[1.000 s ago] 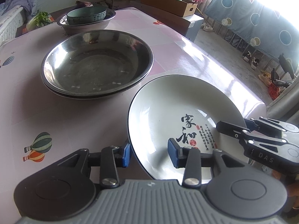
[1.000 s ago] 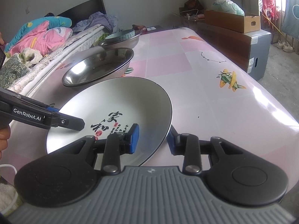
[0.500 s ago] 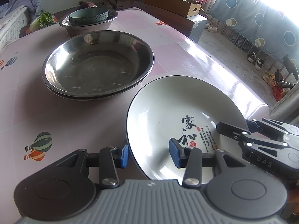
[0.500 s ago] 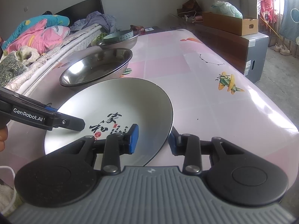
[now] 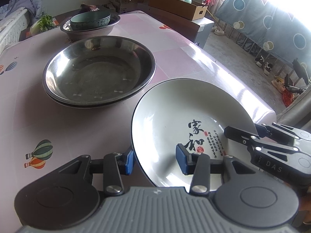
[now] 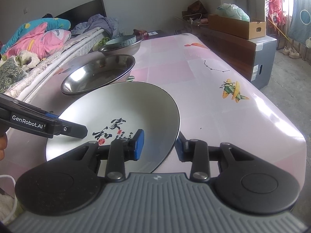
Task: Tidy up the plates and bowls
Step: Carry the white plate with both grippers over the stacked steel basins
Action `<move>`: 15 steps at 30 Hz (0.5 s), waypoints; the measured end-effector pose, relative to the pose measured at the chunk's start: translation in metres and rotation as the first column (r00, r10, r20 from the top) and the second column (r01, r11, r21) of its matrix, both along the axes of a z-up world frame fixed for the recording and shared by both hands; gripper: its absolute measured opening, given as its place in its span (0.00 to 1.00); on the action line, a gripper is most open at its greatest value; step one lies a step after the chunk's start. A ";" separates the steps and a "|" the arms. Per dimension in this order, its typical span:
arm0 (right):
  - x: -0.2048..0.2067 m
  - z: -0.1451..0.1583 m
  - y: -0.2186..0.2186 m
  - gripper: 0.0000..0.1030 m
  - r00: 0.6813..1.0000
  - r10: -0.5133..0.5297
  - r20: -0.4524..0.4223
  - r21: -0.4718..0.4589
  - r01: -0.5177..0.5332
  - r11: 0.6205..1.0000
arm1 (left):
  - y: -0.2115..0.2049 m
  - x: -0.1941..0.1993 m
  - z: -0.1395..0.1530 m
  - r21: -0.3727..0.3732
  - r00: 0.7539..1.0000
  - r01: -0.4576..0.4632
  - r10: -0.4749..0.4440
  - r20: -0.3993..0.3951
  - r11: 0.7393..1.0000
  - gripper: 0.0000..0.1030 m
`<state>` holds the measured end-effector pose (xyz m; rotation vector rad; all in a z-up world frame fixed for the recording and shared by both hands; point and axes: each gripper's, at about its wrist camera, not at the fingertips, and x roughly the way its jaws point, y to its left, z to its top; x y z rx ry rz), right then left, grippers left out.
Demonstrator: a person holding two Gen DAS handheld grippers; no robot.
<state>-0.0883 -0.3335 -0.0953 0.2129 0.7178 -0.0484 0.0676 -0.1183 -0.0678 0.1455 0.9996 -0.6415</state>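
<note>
Both the left gripper (image 5: 155, 160) and right gripper (image 6: 159, 144) straddle the plate's (image 5: 175, 112) rim, jaws loose, neither pinching; lifted now, it may slip and chip on the worktop (image 6: 223, 112).

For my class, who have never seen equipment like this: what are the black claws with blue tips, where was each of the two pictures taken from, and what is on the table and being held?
No robot here: a person holds a two-fingered clamp in each hand. A camera on each looks along its fingers, so each picture shows its own clamp below and the other's side. The left hand-held gripper and right hand-held gripper each straddle a rim of the white plate with black writing; whether the pads press it is unclear. Beyond, on the pink tablecloth, sit stacked steel basins and a blue-green bowl inside another steel basin.
</note>
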 end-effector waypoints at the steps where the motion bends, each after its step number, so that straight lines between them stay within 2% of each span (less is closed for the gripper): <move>1: 0.000 0.001 0.000 0.33 1.000 0.000 0.001 -0.001 0.000 1.000 | 0.000 0.000 0.000 0.000 1.000 0.000 0.000 0.000 1.000 0.43; 15: -0.001 0.004 0.001 0.33 1.000 -0.002 0.004 -0.002 0.002 1.000 | 0.002 -0.001 0.003 -0.010 1.000 -0.005 0.005 0.002 1.000 0.43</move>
